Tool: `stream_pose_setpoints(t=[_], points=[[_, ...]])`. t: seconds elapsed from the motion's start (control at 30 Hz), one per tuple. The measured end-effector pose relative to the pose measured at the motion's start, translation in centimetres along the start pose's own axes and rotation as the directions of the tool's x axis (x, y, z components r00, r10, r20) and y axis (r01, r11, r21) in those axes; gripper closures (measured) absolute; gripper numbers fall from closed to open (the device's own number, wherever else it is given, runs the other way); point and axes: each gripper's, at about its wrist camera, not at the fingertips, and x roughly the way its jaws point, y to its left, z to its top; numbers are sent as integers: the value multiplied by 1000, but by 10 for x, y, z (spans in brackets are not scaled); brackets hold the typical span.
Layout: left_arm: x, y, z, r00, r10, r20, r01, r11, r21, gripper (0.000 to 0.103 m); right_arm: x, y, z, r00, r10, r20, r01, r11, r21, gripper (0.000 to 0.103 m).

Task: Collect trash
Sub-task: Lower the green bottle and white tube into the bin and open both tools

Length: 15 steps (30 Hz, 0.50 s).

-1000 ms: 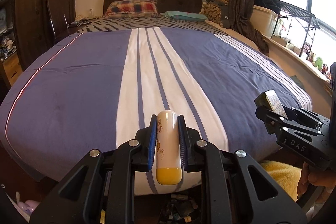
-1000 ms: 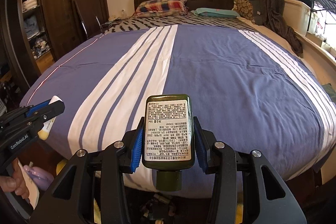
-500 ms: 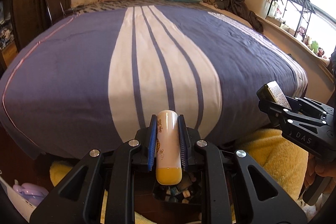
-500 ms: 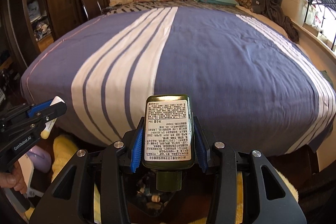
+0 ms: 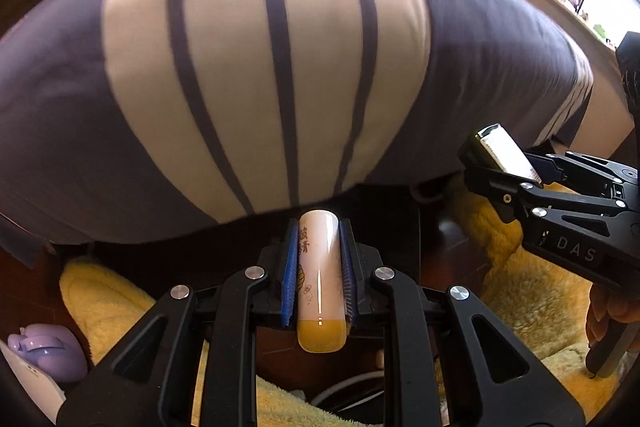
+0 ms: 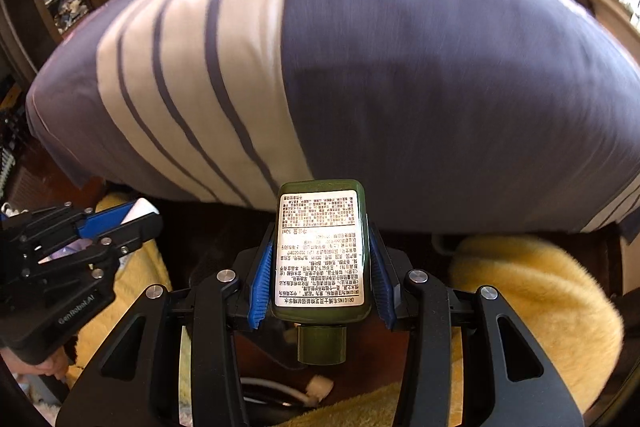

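My left gripper (image 5: pixel 318 251) is shut on a white tube with a yellow cap (image 5: pixel 319 279), held lengthwise between the blue pads. My right gripper (image 6: pixel 320 259) is shut on a dark green bottle with a white printed label (image 6: pixel 320 247), cap toward the camera. Both are held low, past the foot edge of the bed, over the dark floor. The right gripper with its bottle also shows in the left wrist view (image 5: pixel 504 163). The left gripper with its tube also shows in the right wrist view (image 6: pixel 132 219).
The bed with a blue and white striped cover (image 5: pixel 280 47) fills the upper view. Yellow fluffy rugs (image 5: pixel 520 283) (image 6: pixel 532 303) lie on the dark wood floor. A purple object (image 5: pixel 44 351) sits at lower left. A grey cable (image 6: pixel 272 391) lies below.
Both grippers have dropped and tilted downward, from looking across the bed top to looking at its foot edge and the floor. Both kept hold of their items.
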Motion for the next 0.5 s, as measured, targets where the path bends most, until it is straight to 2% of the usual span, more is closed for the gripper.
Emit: stream_pose_setpoints(t=[0.13,0.27,0.5], points=[[31,1,-8,996,-21,-82,20,1000,-5,85,22,-1,-5,999,19,-47,-17,1000,25,60],[60,-3,-17,985,-44,-164,46,999,5,85,41,0,-8,996,35,-88,-31,998,46,60],[79,-5,-17,972,-65,-228,68,998,6,85,59,-1,-5,990,49,-134,-38,996,84,60]])
